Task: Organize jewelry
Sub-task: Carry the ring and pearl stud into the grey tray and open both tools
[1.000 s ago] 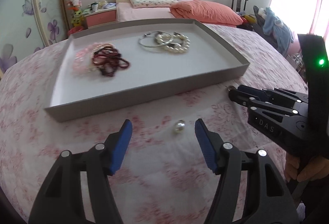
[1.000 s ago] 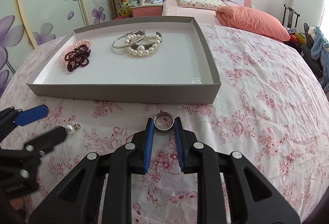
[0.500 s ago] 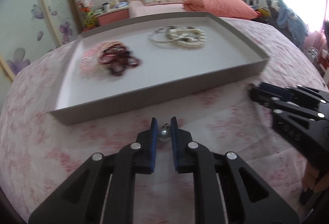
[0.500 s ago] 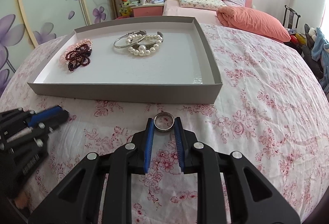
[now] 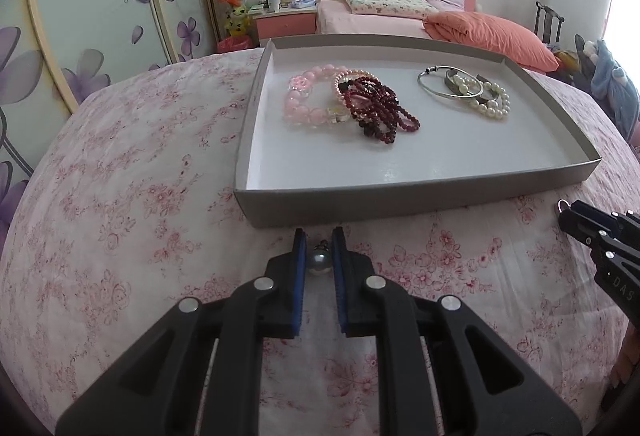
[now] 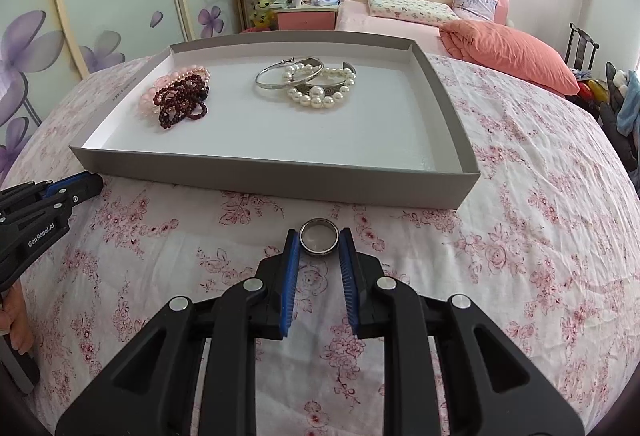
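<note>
Both claws were clamped on small pieces just near of the grey tray [image 5: 400,197] — the left claw [image 5: 319,260] on a pearl earring [image 5: 319,263], the right claw [image 6: 319,244] on a silver ring [image 6: 319,237] — seemingly ready to join the bracelets already sorted inside into groups.

My right gripper [image 6: 319,240] pinches a silver ring [image 6: 319,237] between its blue pads, just short of the grey tray [image 6: 276,177] on the floral bedspread [image 6: 520,236]. In the tray I see a pile of pink and dark red bead bracelets [image 6: 178,95] apart from a silver bangle [image 6: 280,75] and pearl bracelet [image 6: 324,91]. My left gripper [image 6: 90,185] sits at the left edge, near the tray's corner.
</note>
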